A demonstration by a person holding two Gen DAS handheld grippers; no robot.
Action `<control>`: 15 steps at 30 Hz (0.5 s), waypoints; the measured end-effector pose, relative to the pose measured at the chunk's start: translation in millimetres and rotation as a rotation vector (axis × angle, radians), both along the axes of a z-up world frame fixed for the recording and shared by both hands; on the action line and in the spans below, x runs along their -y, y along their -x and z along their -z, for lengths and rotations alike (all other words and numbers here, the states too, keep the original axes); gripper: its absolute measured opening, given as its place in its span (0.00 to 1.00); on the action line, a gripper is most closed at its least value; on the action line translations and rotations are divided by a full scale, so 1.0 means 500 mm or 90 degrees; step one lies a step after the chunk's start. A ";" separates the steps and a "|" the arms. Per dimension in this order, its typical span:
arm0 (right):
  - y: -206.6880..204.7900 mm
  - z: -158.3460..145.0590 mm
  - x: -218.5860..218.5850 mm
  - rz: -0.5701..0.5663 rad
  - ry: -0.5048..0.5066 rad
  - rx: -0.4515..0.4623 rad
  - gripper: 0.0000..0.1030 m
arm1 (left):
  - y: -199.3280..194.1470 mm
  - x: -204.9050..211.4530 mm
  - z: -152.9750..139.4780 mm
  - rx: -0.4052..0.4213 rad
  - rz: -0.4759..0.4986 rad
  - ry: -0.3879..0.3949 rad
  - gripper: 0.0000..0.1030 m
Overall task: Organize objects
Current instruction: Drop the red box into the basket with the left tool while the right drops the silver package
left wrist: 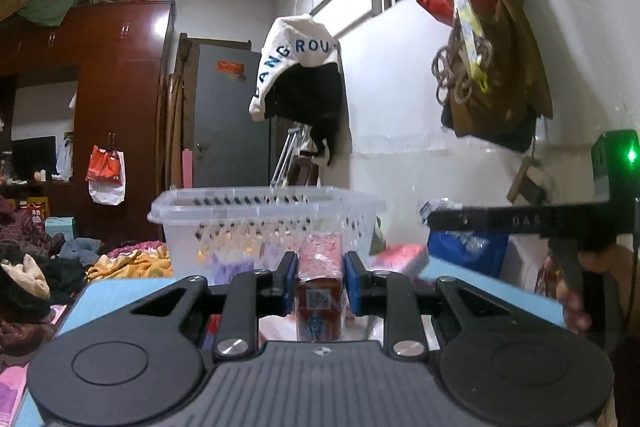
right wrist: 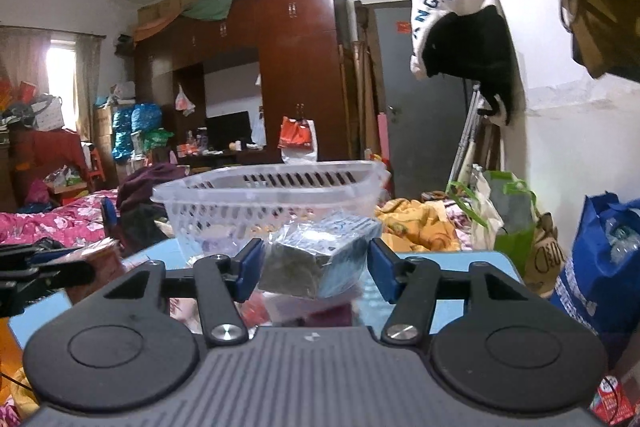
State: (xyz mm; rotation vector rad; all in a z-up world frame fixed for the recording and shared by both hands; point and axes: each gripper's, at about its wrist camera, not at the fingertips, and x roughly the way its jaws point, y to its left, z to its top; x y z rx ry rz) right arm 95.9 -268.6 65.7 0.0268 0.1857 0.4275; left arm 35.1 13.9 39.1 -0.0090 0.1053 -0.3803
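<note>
My left gripper (left wrist: 320, 279) is shut on a red packet (left wrist: 320, 257) in clear wrap, held upright over the light blue table (left wrist: 108, 291). A clear plastic basket (left wrist: 240, 205) stands just beyond it. In the right wrist view my right gripper (right wrist: 314, 267) holds a blue-grey wrapped packet (right wrist: 320, 251) tilted between its blue pads, in front of the same basket (right wrist: 224, 191). The red packet (right wrist: 106, 261) and the left gripper's black arm show at that view's left edge. A black finger (left wrist: 500, 221) of the right gripper crosses the right of the left wrist view, with a hand behind it.
More pink and purple packets (right wrist: 312, 307) lie on the table under the right gripper. A blue bag (right wrist: 600, 267) and a green bag (right wrist: 514, 223) stand to the right by the wall. A cluttered bed (right wrist: 60, 219) lies to the left. A cap (left wrist: 296, 67) hangs above.
</note>
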 end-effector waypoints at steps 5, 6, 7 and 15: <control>-0.024 -0.018 -0.032 -0.014 0.017 -0.002 0.58 | -0.045 -0.006 -0.016 -0.018 -0.008 0.017 0.28; -0.031 -0.017 -0.037 -0.018 0.018 -0.006 0.58 | -0.053 -0.009 -0.017 -0.023 -0.008 0.019 0.28; -0.035 -0.016 -0.039 -0.019 0.020 -0.007 0.57 | -0.060 -0.009 -0.021 -0.025 -0.008 0.021 0.28; -0.105 -0.090 -0.097 -0.006 0.046 0.048 0.57 | -0.186 -0.011 -0.153 -0.017 -0.054 0.032 0.28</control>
